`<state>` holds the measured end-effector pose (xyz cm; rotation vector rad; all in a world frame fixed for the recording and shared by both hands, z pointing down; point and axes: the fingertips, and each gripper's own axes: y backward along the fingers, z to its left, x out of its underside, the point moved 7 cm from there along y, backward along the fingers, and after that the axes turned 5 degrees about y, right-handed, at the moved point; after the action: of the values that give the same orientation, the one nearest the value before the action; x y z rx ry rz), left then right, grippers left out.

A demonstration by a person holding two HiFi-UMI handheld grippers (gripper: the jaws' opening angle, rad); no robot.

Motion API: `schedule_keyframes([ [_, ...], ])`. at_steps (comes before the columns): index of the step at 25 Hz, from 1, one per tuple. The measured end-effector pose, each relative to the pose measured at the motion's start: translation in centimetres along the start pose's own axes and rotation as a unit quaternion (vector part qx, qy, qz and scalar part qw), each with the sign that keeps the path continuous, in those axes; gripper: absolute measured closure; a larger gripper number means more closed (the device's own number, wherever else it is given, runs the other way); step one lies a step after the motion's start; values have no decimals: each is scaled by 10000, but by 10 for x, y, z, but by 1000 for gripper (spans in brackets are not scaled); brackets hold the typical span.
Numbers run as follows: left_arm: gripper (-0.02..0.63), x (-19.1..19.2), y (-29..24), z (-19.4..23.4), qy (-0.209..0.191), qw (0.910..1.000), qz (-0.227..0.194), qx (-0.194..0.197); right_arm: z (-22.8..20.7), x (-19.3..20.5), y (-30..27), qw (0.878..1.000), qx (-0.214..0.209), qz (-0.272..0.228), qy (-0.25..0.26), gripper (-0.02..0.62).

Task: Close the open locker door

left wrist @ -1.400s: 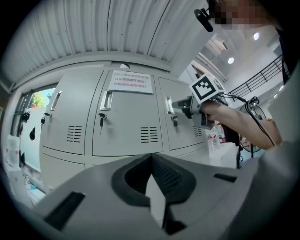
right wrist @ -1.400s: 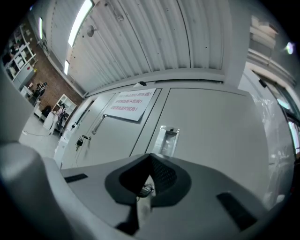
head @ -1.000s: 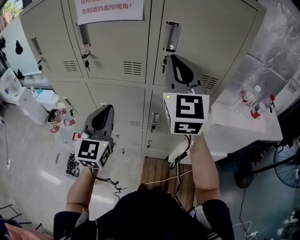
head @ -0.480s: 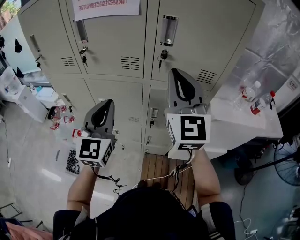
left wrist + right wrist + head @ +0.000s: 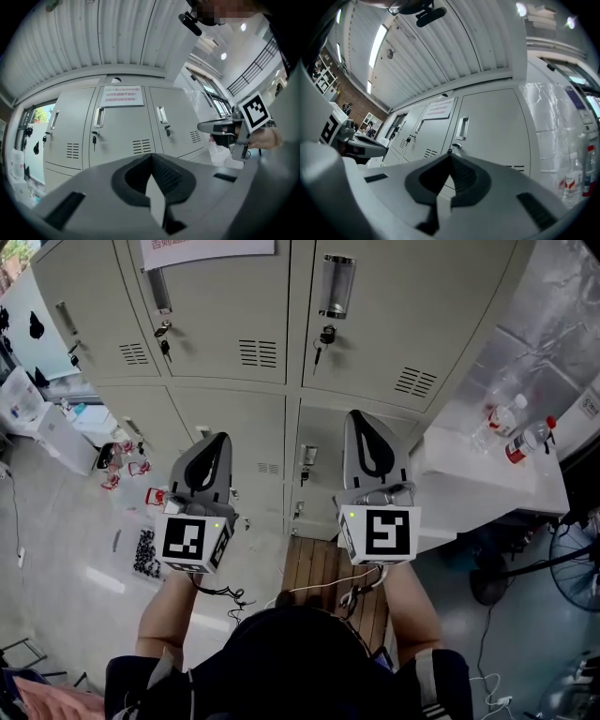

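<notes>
Right claw (image 5: 364, 418) and left claw (image 5: 220, 439) are both pinched shut with nothing in them, side by side facing the lockers (image 5: 234, 423). Locker door (image 5: 417, 306) above the right claw sits flush closed, key (image 5: 325, 336) in its lock.

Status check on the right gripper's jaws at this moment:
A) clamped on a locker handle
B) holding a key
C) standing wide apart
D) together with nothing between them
D: in the right gripper view the right gripper has its jaws meeting at the tip with nothing between them. The locker handle sits untouched on the door beyond.
</notes>
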<state>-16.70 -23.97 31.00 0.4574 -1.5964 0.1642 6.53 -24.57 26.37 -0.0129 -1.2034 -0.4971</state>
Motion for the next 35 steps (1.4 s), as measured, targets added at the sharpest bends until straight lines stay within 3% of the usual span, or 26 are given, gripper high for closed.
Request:
schedule_keyframes([
  [11,603,8,3,-13,-351,9991,-57,-216,6,40,38,9995,83,249,-179,596],
  [14,603,12,4,-20,-286,9993,-69,-220,6,51,48,9990,118,384,-192,595],
  [27,603,34,0,-60,-206,9997,-91,66,-8,79,93,9972,385,545,-351,595],
  [35,603,53,-5,-102,-86,9995,7,302,-26,107,122,9933,615,898,-377,595],
])
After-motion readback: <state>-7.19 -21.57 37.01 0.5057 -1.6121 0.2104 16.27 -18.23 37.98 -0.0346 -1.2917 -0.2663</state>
